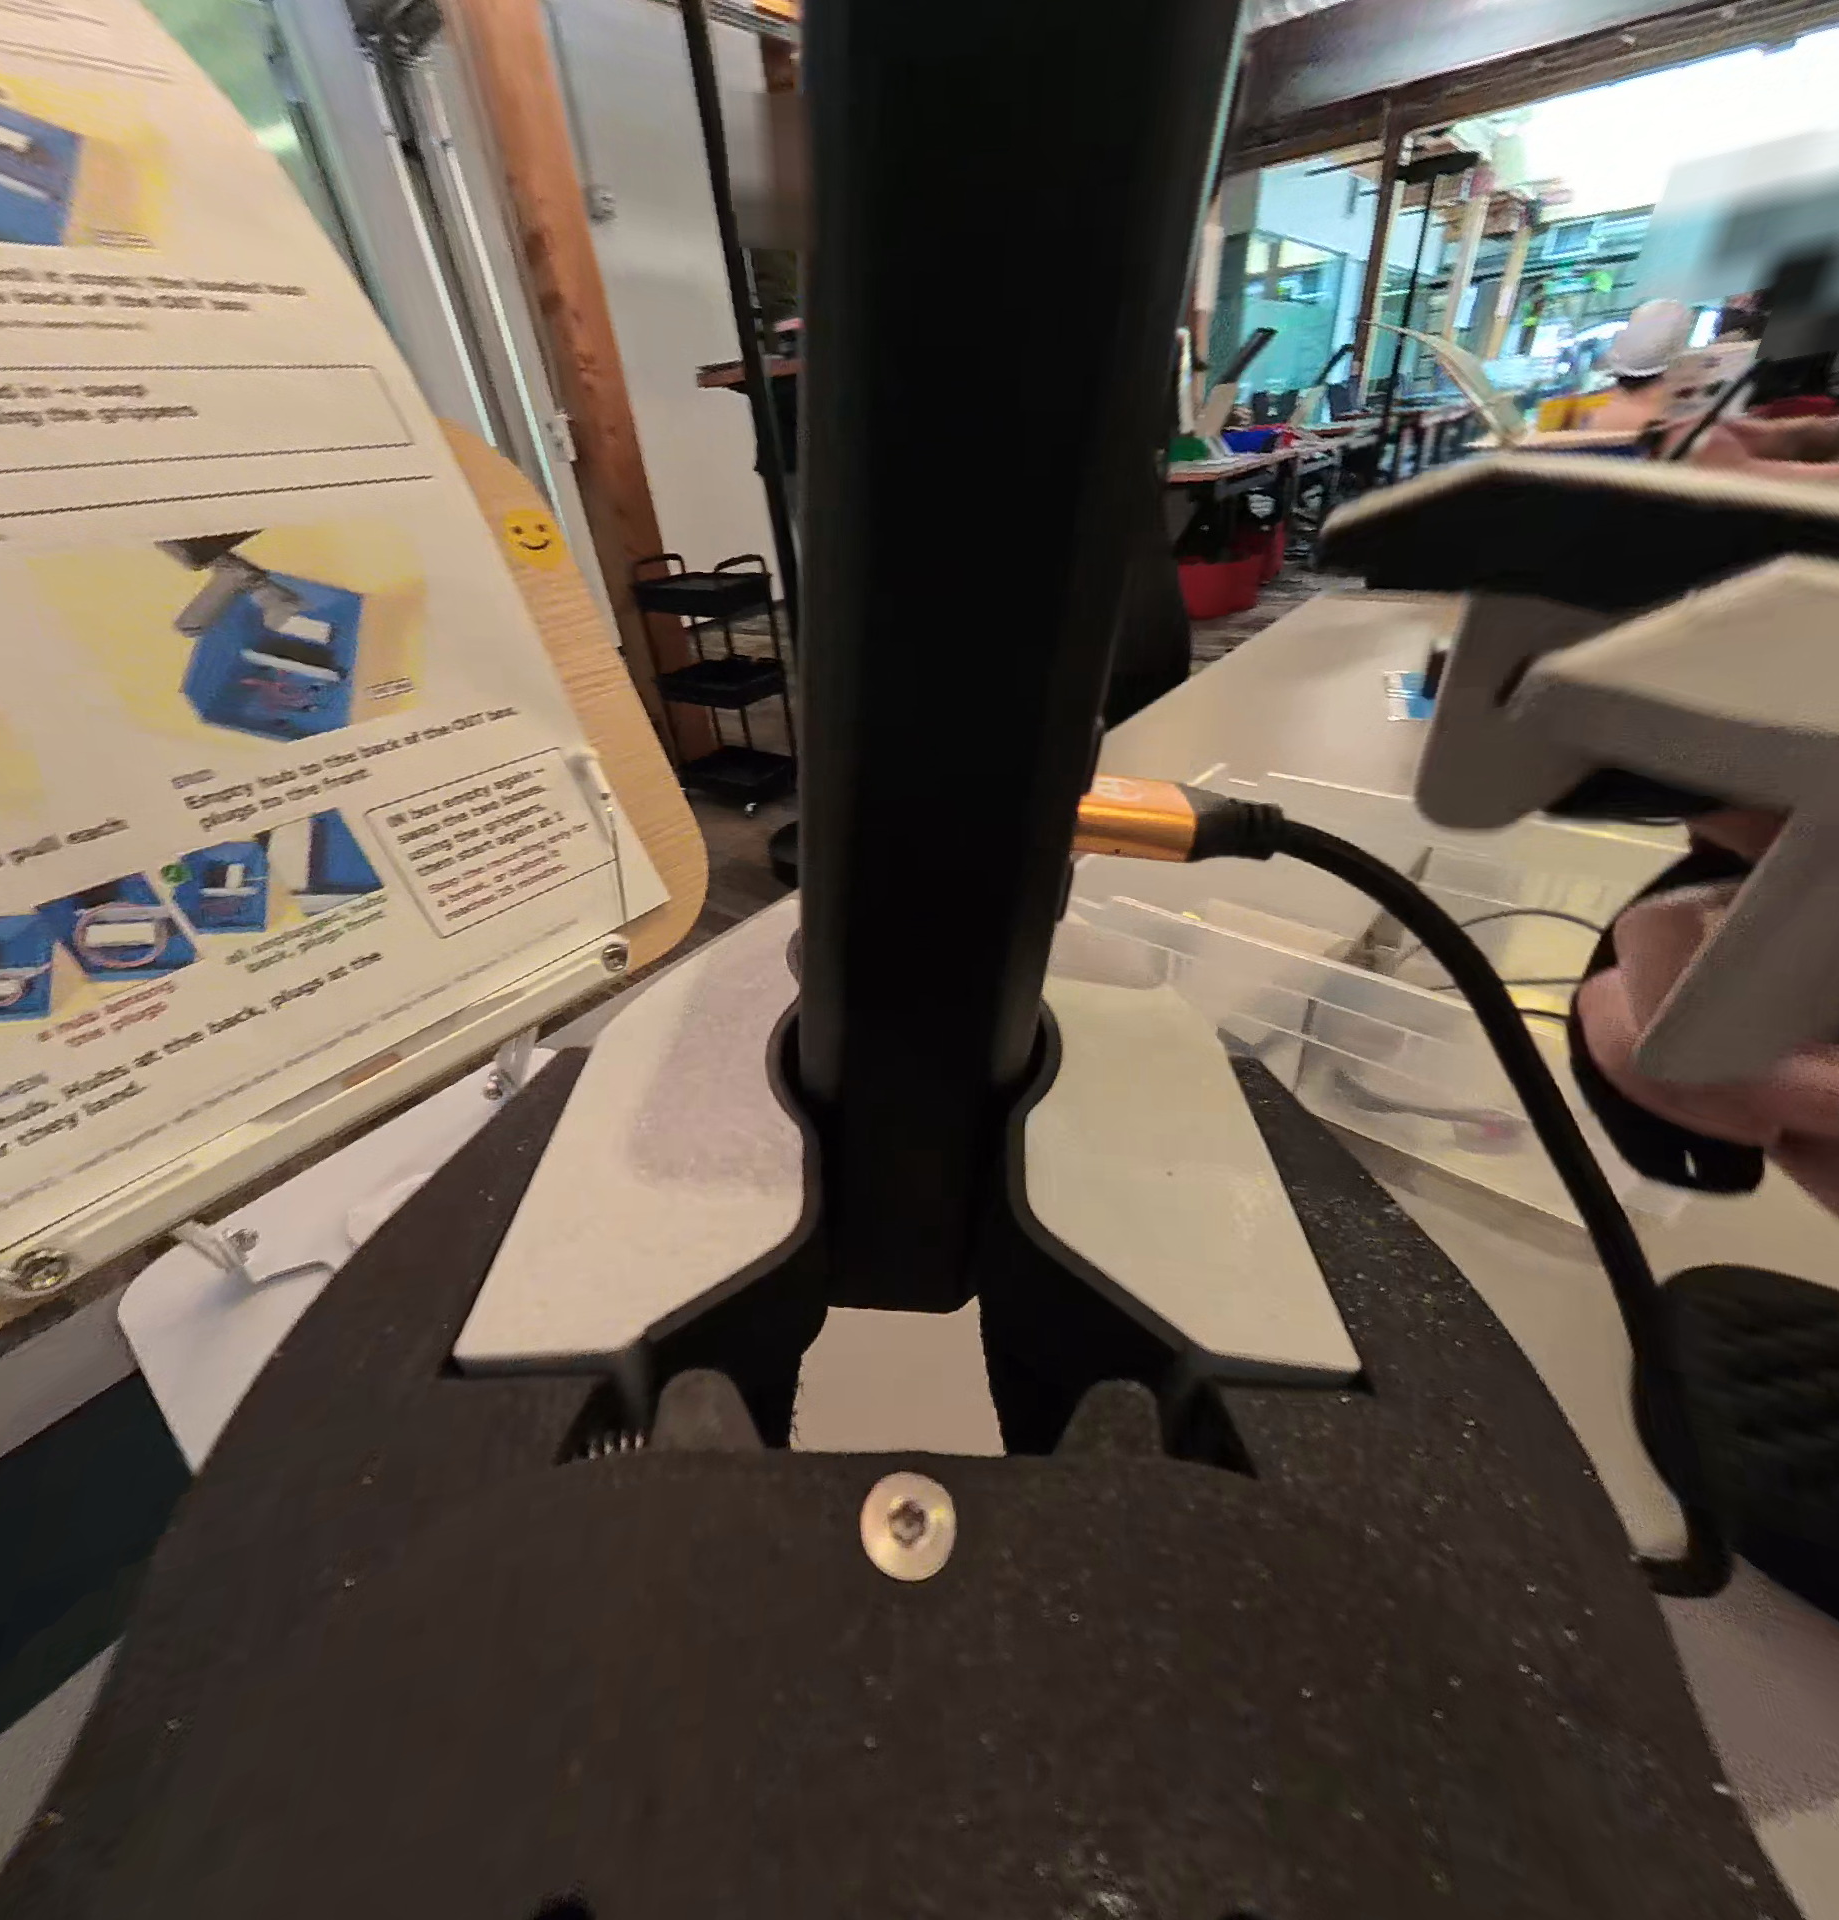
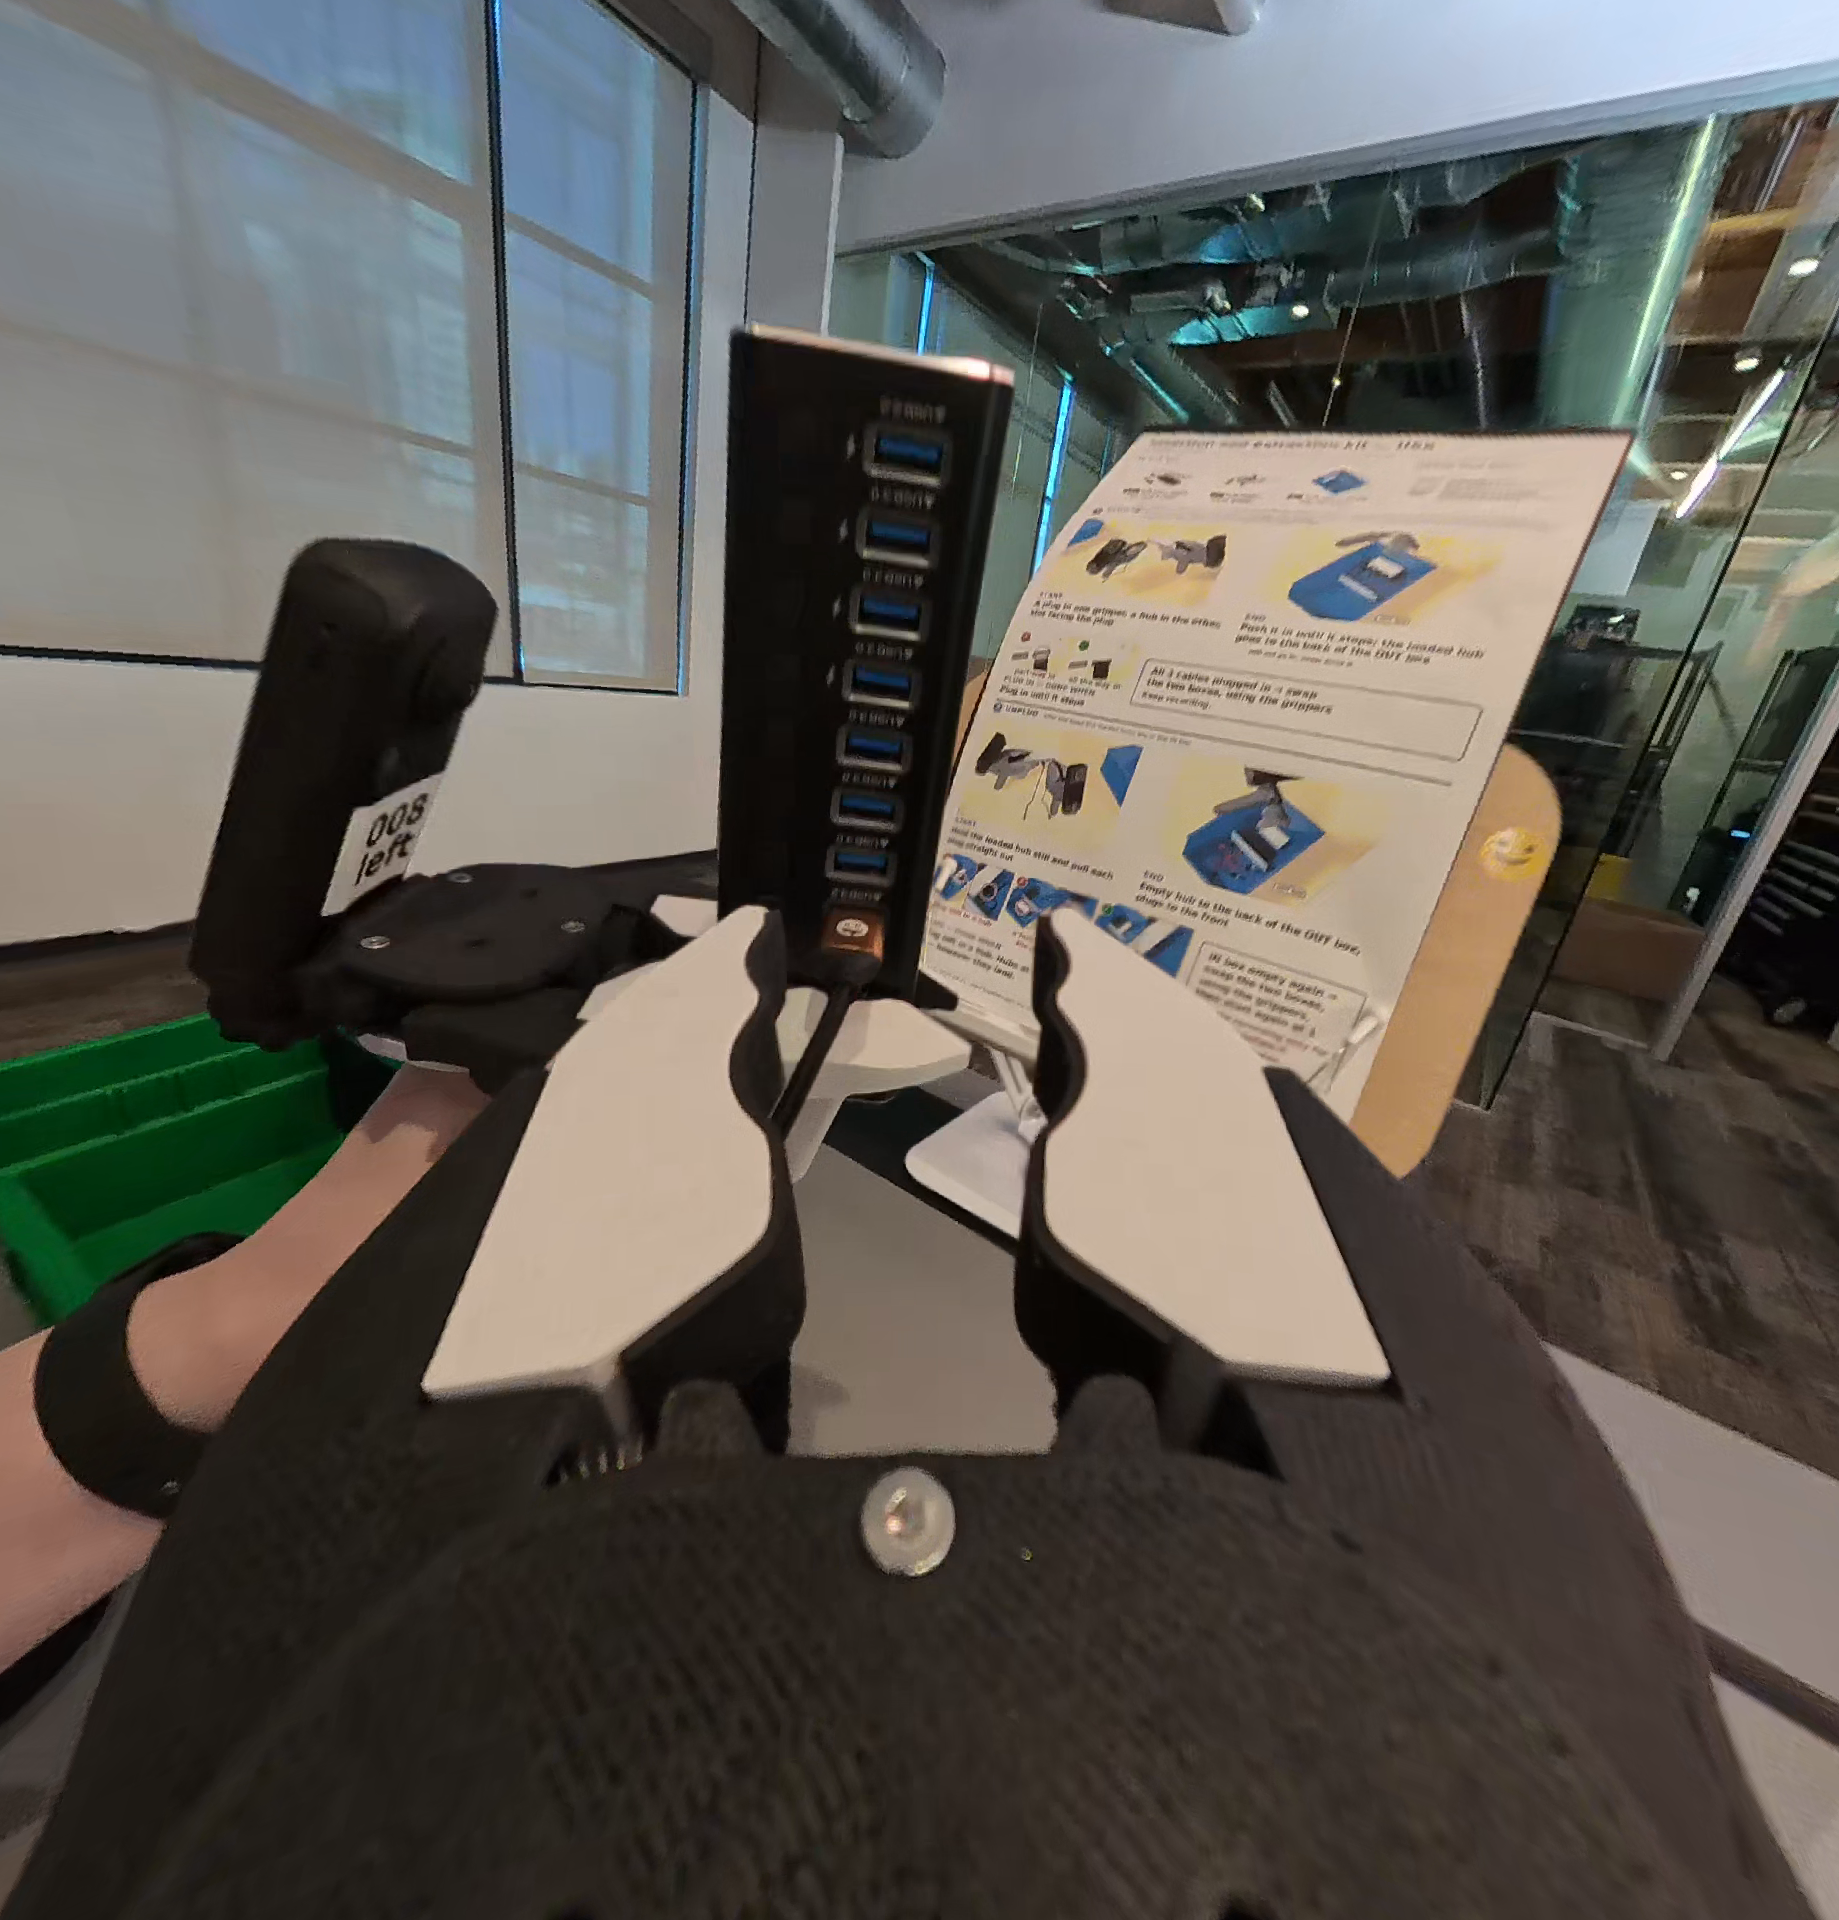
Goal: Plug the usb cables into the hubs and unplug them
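**Hub held upright, one cable seated in its lowest port**

The left gripper [image 1: 920, 1060] has its jaws closed on the lower end of the black hub [image 2: 863, 665], which stands upright between them. The hub is the landmark. On its port face, a column of blue sockets runs from the top down; the lowest one holds the orange plug [image 2: 850, 932], and the sockets above it look empty. From the plug a black cable [image 1: 1497, 997] droops away from the hub and loops down. The right gripper [image 2: 899, 1023] sits just in front of the hub's port face, jaws parted around the cable and plug, gripping nothing. Behind the hub leans an instruction sheet [image 2: 1258, 727]; to the hub's left is a green bin [image 2: 115, 1153], and a clear bin [image 1: 1310, 987] lies beyond it in the left wrist view.

The hub looks rigid and fairly light, with smooth sides that could slip if pulled crosswise, so a firm hold near its base suits it. The plug's metal shell is the stiff part and the right place to pinch; the cable itself is limp and, if pulled, would strain the joint. A pull would best go straight out from the port face, since a tilted pull could bind the plug.
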The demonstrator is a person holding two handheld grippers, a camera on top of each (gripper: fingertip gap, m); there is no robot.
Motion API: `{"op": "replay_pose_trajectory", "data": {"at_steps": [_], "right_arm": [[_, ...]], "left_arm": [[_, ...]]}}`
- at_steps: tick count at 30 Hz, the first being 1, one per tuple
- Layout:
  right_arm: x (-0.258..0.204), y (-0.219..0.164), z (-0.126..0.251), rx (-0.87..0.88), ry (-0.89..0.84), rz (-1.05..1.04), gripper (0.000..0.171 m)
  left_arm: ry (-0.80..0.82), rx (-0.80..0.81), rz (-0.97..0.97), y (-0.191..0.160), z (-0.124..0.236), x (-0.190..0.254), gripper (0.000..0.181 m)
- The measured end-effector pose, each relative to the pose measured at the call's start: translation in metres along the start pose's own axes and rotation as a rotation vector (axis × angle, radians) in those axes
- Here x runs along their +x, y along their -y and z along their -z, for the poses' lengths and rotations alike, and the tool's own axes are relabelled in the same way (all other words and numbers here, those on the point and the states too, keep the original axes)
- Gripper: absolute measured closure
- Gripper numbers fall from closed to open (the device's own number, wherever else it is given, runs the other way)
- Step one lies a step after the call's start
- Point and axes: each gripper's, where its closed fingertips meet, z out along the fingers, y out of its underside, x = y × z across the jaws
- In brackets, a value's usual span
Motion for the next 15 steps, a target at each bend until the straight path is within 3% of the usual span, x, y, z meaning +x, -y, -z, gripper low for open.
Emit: {"op": "replay_pose_trajectory", "data": {"at_steps": [1, 15], "right_arm": [[0.0, -0.006, -0.003, -0.005, 0.002, -0.019, 0.127], [0.002, -0.045, -0.02, -0.102, 0.082, -0.204, 0.147]], "left_arm": [[0.011, 0.001, -0.004, -0.001, -0.001, -0.001, 0.15], [0.089, -0.06, -0.094, -0.017, -0.013, 0.005, 0.15]]}}
